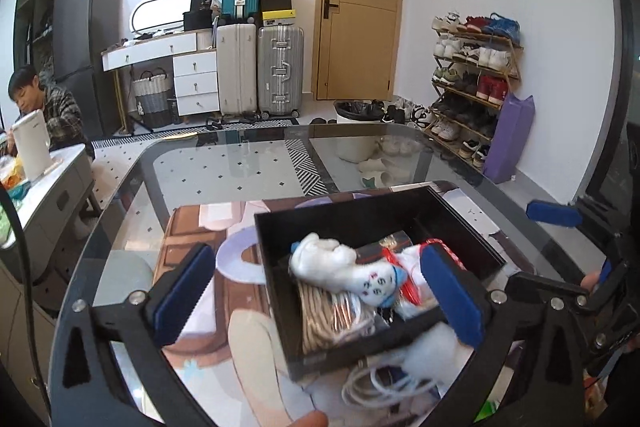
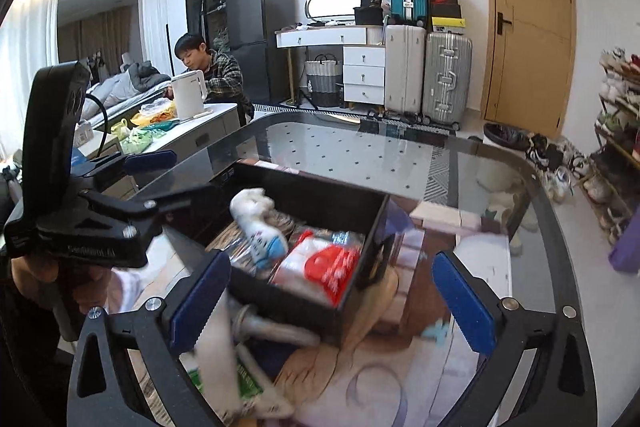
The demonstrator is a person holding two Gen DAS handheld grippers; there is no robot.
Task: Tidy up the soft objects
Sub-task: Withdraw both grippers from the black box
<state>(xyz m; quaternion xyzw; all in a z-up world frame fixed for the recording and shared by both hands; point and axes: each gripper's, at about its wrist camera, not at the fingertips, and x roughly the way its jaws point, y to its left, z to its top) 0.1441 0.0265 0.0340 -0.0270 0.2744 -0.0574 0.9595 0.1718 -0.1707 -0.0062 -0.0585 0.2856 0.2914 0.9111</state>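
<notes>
A: How are the jaws set?

B: On the left gripper (image 1: 320, 291) and the right gripper (image 2: 332, 303) alike they are spread apart, nothing clamped.

A: And the soft things?

B: A white plush toy (image 1: 344, 269) is gathered between the left jaws in the black box (image 1: 360, 211), presumably for tidiness; a white cable (image 1: 380, 383) is left on the worktop (image 1: 240, 163).

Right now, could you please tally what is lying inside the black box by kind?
White plush toy: 1
Red-and-white plastic packet: 1
Beige cord bundle: 1
Total in the black box: 3 that I can tell apart.
</notes>
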